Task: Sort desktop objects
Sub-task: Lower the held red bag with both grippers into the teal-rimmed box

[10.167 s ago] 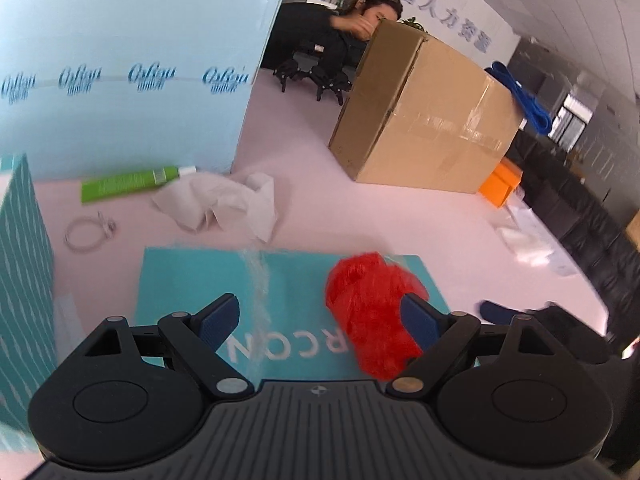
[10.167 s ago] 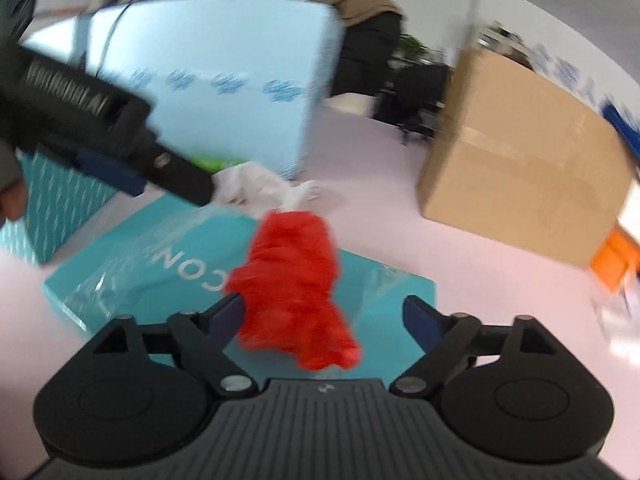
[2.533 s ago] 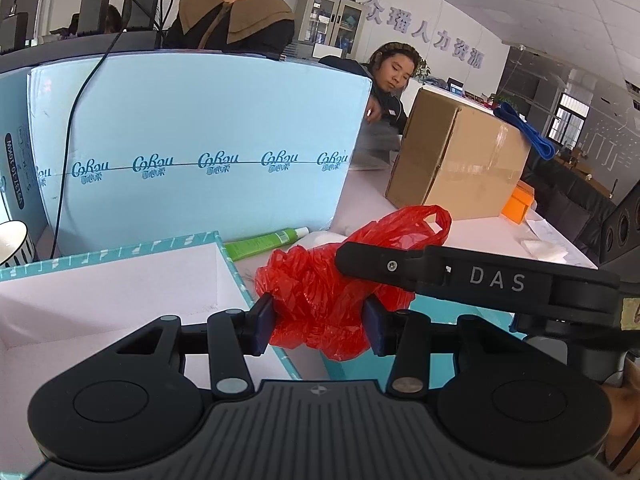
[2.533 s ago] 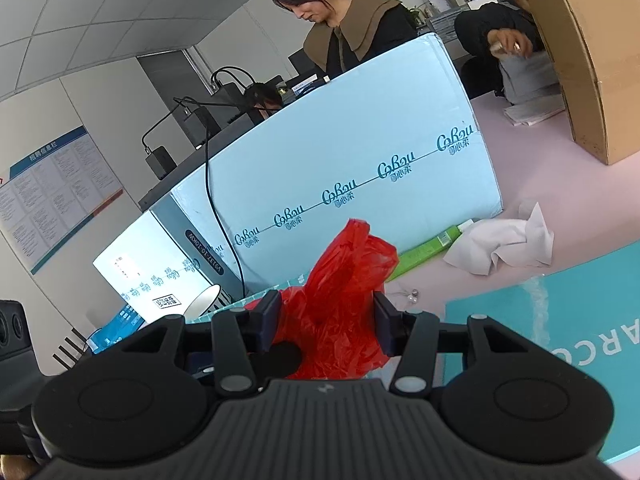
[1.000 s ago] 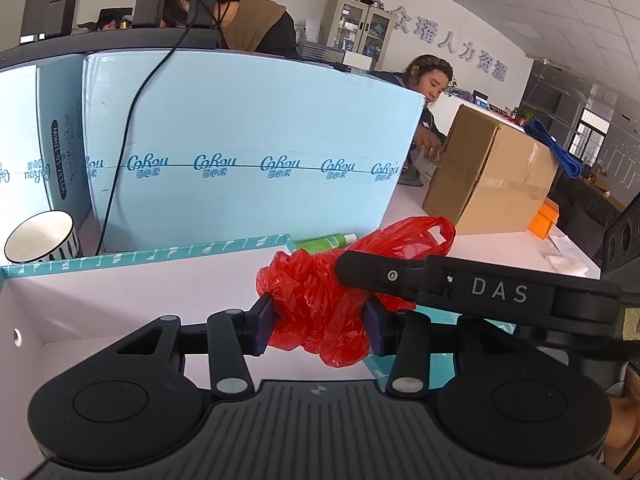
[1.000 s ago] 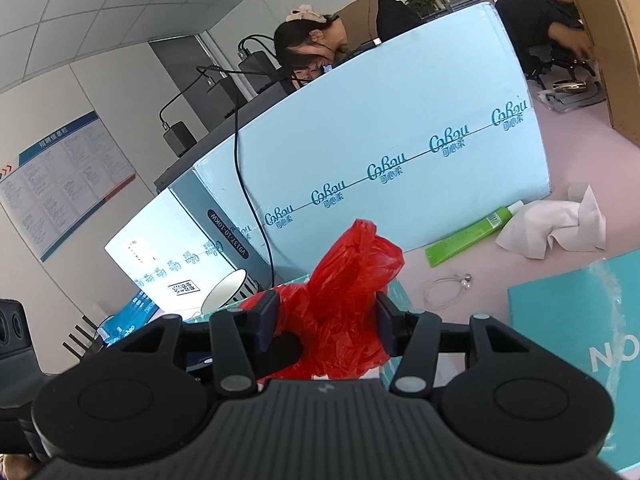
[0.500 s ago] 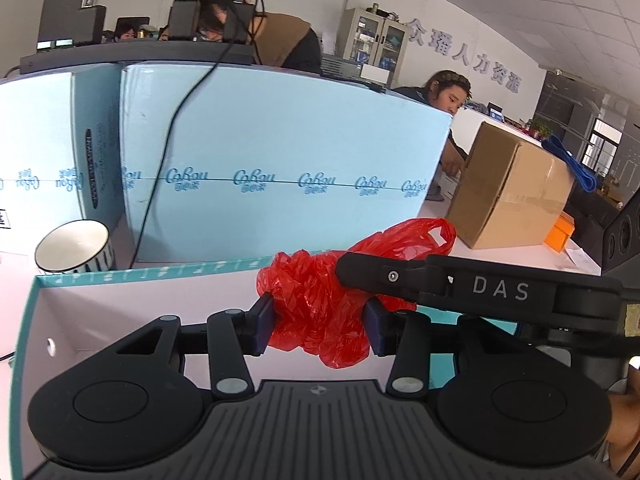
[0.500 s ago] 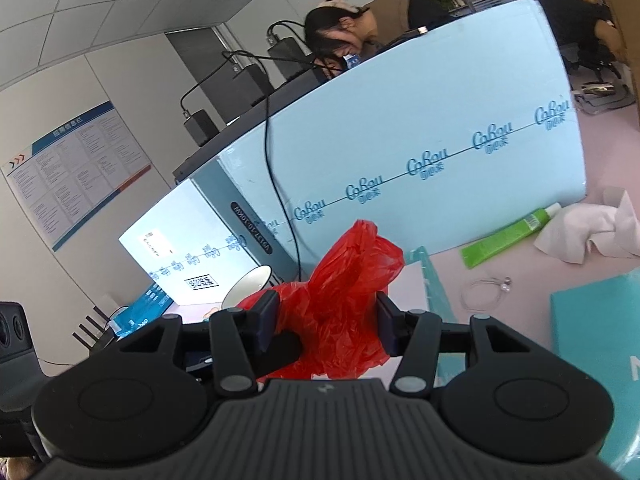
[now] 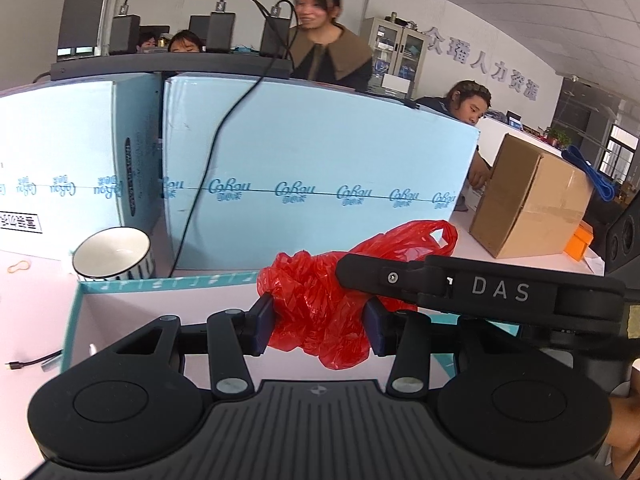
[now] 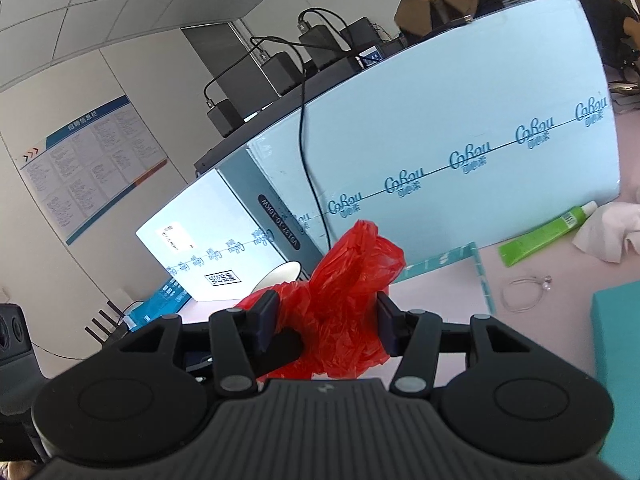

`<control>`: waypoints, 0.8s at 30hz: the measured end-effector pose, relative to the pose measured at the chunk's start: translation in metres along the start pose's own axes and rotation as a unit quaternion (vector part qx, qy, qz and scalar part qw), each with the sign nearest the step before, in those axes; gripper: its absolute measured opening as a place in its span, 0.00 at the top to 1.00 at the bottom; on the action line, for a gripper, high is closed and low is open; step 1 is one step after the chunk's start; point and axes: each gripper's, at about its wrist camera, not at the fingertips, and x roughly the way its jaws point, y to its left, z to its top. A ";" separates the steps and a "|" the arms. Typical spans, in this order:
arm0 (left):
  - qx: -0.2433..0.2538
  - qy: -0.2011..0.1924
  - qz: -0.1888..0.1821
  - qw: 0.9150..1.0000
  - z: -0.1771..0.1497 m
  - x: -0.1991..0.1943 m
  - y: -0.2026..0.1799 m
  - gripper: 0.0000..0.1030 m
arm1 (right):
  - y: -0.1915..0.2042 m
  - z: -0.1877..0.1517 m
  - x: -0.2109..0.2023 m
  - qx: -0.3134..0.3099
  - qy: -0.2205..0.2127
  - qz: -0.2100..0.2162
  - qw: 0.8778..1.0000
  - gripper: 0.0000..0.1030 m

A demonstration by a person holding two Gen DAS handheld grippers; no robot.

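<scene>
Pale pink worktop [image 9: 24,280] carries an open teal-rimmed box [image 9: 76,312] with a white interior, backed by tall light-blue cartons [image 9: 320,168] printed with a repeated logo. People sit and stand behind the cartons.

Your left gripper [image 9: 320,322] has its fingers [image 9: 262,326] partly closed on a crumpled red plastic bag [image 9: 320,304]; both pads press into the plastic. Your right gripper [image 10: 326,326] grips the same bag [image 10: 344,304] from the other side, its fingers [image 10: 388,326] likewise partly closed with the pads against the plastic. In the left wrist view, one right-gripper finger, marked DAS, crosses in front of the bag's upper part.

You hold the bag in the air between both grippers, over the near right part of the open box. Its handle loop sticks up toward the cartons.

A white striped cup [image 9: 114,254] stands just behind the box's far rim. On the worktop to the right of the box lie a green tube [image 10: 548,236], a crumpled white tissue [image 10: 608,236], a thin wire ring [image 10: 524,292] and a teal lid [image 10: 618,344]. A brown cardboard carton [image 9: 528,196] stands further right.
</scene>
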 end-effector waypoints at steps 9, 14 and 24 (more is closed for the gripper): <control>-0.006 -0.003 0.017 1.000 -0.002 -0.009 0.018 0.61 | 0.015 -0.006 0.014 -0.004 0.009 0.014 1.000 0.46; -0.009 -0.002 0.021 1.000 -0.003 -0.011 0.027 0.61 | 0.022 -0.009 0.021 -0.005 0.013 0.018 1.000 0.46; -0.010 0.005 0.026 1.000 -0.008 -0.013 0.044 0.61 | 0.034 -0.019 0.034 -0.003 0.019 0.019 1.000 0.46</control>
